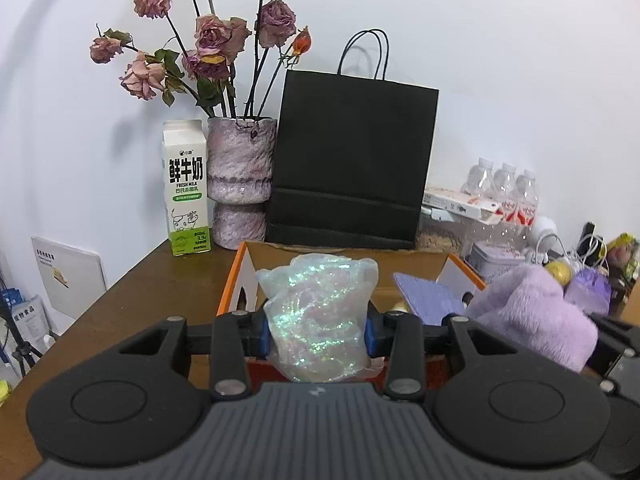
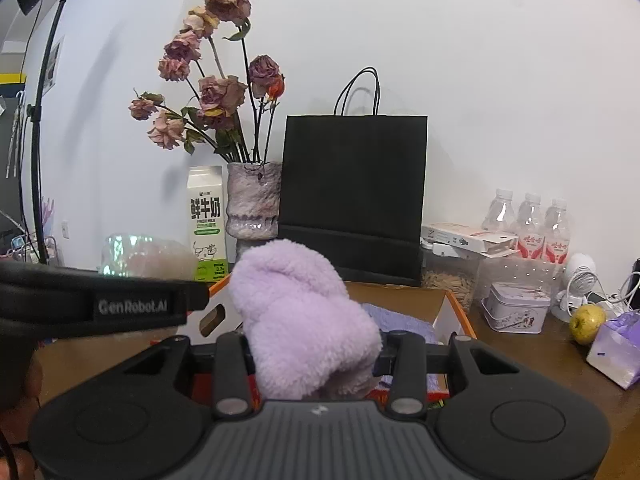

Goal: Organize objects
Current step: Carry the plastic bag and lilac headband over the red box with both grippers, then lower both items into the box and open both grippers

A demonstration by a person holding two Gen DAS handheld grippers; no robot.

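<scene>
My left gripper [image 1: 318, 334] is shut on an iridescent glittery pouch [image 1: 320, 316], held just above the open orange-edged cardboard box [image 1: 234, 276]. My right gripper [image 2: 316, 354] is shut on a fluffy lilac plush item [image 2: 304, 320], held over the same box [image 2: 456, 308]. The plush also shows at the right of the left wrist view [image 1: 532, 320]. The pouch shows at the left of the right wrist view [image 2: 132, 256], behind the left gripper's body. A purple flat item [image 1: 430, 298] lies inside the box.
On the brown table [image 1: 132, 292] by the wall stand a milk carton [image 1: 186, 188], a vase of dried roses [image 1: 240, 180] and a black paper bag [image 1: 352, 160]. To the right are water bottles [image 2: 532, 224], a tin [image 2: 516, 308], a green apple [image 2: 586, 322] and a small fan [image 2: 578, 280].
</scene>
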